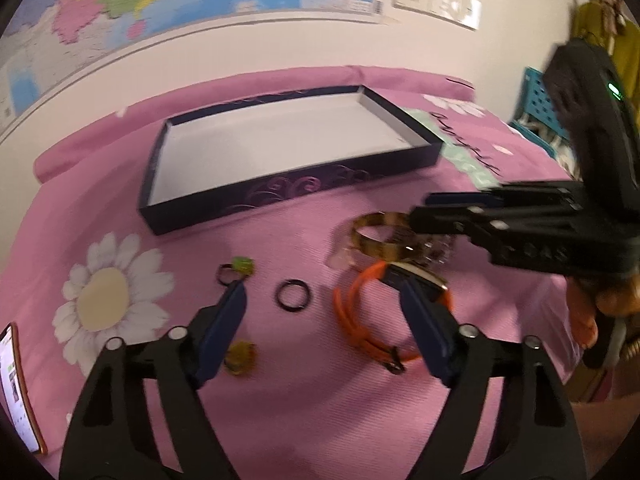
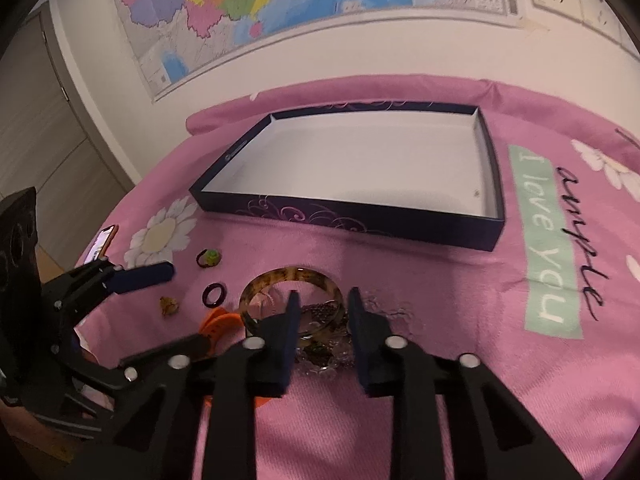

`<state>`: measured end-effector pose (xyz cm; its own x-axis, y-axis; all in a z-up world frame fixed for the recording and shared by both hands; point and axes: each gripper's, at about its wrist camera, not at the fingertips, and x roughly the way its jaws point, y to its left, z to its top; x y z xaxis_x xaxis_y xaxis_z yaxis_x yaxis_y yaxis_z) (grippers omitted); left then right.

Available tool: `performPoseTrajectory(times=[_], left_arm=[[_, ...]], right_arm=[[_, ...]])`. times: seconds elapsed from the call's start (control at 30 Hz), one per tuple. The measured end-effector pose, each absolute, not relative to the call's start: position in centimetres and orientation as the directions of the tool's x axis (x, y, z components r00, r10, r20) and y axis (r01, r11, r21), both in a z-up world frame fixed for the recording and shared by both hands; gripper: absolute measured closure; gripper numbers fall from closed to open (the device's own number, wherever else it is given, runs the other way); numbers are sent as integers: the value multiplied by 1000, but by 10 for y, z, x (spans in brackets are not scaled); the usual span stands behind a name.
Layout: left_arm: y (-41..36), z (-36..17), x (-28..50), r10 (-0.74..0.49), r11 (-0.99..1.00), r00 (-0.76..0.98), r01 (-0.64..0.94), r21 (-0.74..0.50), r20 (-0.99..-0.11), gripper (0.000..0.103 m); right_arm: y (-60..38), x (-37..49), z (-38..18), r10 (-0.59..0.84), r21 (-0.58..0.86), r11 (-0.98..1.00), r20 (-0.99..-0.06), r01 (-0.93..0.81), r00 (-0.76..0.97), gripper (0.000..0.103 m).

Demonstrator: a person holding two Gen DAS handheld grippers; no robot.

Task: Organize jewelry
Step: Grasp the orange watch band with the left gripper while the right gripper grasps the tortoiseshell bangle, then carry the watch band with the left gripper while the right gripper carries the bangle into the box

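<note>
A dark purple box [image 1: 256, 196] [image 2: 360, 220] with a white, bare inside lies on the pink cloth. In front of it lie a tortoiseshell bangle [image 1: 380, 244] [image 2: 288, 276], clear beads [image 2: 320, 356], an orange watch [image 1: 360, 320] [image 2: 218, 322], a black ring [image 1: 293, 295] [image 2: 214, 294], a green-stone ring [image 1: 236, 270] [image 2: 209, 258] and an amber piece [image 1: 240, 357] [image 2: 169, 305]. My left gripper [image 1: 318, 284] is open above the black ring and watch. My right gripper [image 2: 322, 300] [image 1: 418, 210] is open, its fingers either side of the bangle's near rim and the beads.
A phone [image 1: 16, 392] [image 2: 102, 244] lies at the cloth's left edge. A wall with a map [image 2: 280, 4] rises behind the box. A blue crate [image 1: 540, 112] stands at far right. The cloth carries printed text [image 2: 560, 248] to the right.
</note>
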<state>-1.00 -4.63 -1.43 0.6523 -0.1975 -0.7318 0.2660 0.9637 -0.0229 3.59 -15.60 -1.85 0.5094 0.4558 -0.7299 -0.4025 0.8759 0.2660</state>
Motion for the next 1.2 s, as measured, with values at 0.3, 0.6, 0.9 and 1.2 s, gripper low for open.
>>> performPoseTrajectory(times=[0.3,0.6,0.9,1.2], left_arm=[[-57,-23,-6,-283,932,579,353,-78,-764,56],[-55,-32,3,-292,925,533,368,-94,-794,83],[-54,-32,4,-298,923,527,370,-101,-796,87],[-47,-29,5,-316,926,524,351,-137,-791,92]], right_arm=[[-157,48,-27,474,298,862,-759,-409,447,82],[-147,59,-30,464,266,848,-791,-458,400,97],[-141,62,-31,440,222,843,-808,-490,392,96],[-139,62,-27,442,199,831,-804,-520,398,98]])
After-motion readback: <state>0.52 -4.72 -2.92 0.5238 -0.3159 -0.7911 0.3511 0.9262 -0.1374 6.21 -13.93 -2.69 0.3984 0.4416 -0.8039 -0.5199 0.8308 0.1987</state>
